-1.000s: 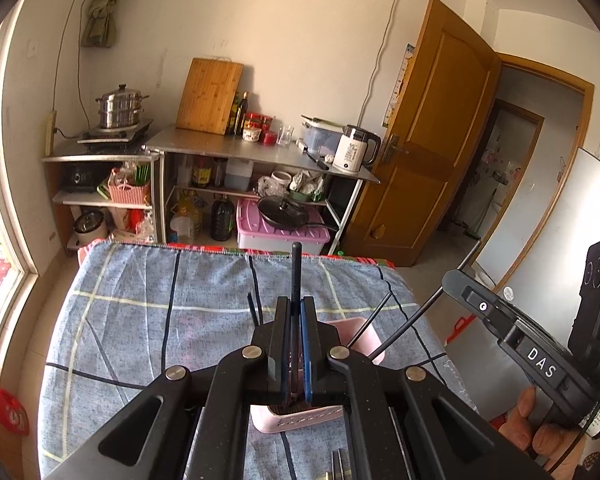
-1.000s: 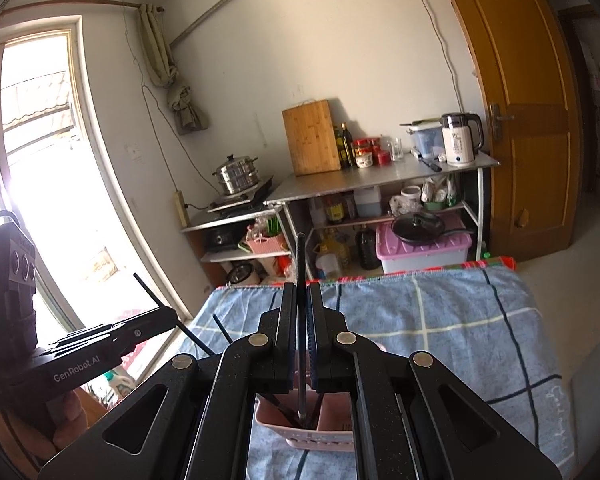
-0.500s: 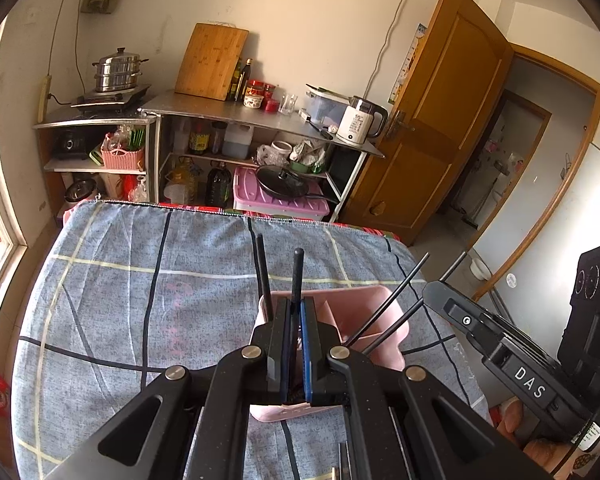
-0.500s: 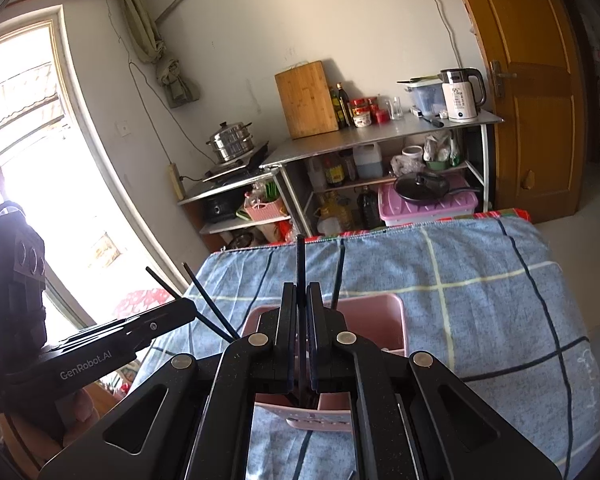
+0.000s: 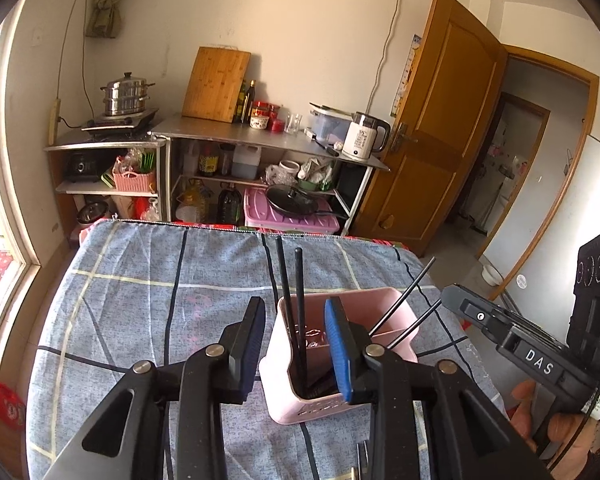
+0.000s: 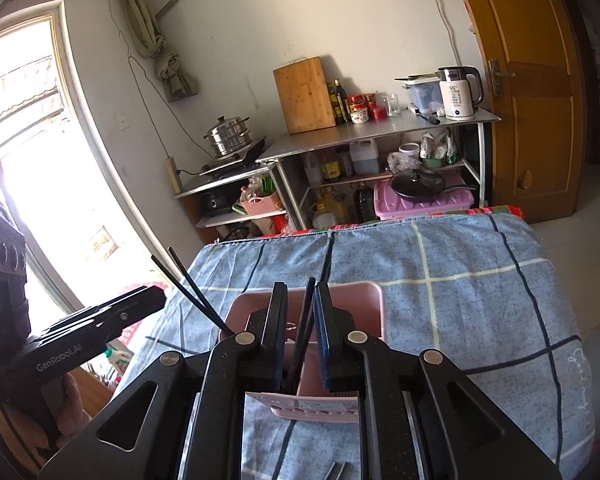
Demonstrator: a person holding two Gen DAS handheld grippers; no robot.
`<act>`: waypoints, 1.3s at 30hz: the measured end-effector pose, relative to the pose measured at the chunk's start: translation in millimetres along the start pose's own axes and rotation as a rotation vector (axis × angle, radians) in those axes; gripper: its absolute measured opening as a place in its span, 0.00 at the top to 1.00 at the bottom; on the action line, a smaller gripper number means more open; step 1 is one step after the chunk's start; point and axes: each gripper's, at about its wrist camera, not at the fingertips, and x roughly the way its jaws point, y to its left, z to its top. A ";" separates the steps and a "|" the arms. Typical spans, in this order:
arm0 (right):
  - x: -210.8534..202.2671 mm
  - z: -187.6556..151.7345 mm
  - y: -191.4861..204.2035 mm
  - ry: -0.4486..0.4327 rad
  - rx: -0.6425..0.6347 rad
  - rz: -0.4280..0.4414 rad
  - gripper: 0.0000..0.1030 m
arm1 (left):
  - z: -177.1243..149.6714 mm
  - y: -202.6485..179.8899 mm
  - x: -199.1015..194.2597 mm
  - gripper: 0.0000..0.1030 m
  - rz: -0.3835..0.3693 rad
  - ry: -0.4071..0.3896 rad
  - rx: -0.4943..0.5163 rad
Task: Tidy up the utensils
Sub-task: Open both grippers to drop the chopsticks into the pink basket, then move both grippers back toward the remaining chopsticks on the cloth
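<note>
Both my grippers are angled down over the pink holder (image 5: 342, 368) sitting on the blue checked cloth (image 5: 148, 312) that covers the table. The left gripper (image 5: 296, 344) has just been opening: its jaws now stand spread, with the near left corner of the holder between them, and the two black chopsticks (image 5: 290, 292) standing up in that gap aren't touched by either pad as far as I can see. They lean a bit, bottoms down inside the holder's left compartment. Over on my right gripper (image 6: 302, 332) the jaws have also just been opening, but the gap is much narrower; a pair of black chopsticks (image 6: 306, 320) runs through it and down into the holder (image 6: 356, 300), and the upper stick seems to sit right against the blue right pad, though I honestly can't tell if it's pinched or just leaning there. From the left camera those show as two chopsticks (image 5: 410, 312) poking out of the right side of the holder, slanting up toward the right gripper (image 5: 484, 320), with a hand (image 5: 556, 424) wrapped round its handle. In the right camera, the left gripper (image 6: 112, 316) sits off at the left edge, its chopsticks (image 6: 192, 288) slanting up beside it. Some metal utensil tips (image 5: 360, 460) lie on the cloth near the bottom edge.
</note>
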 end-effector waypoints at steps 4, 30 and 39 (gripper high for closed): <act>-17.2 -3.6 -0.8 -0.021 -0.017 -0.007 0.86 | -9.5 -0.7 -18.5 0.70 -0.001 -0.029 0.001; -134.0 -120.2 -3.2 -0.048 -0.034 -0.006 0.86 | -155.9 -55.9 -116.4 0.70 -0.040 -0.079 0.085; -140.0 -155.4 -19.9 0.007 0.004 -0.032 0.86 | -199.7 -63.3 -114.4 0.70 -0.046 -0.018 0.111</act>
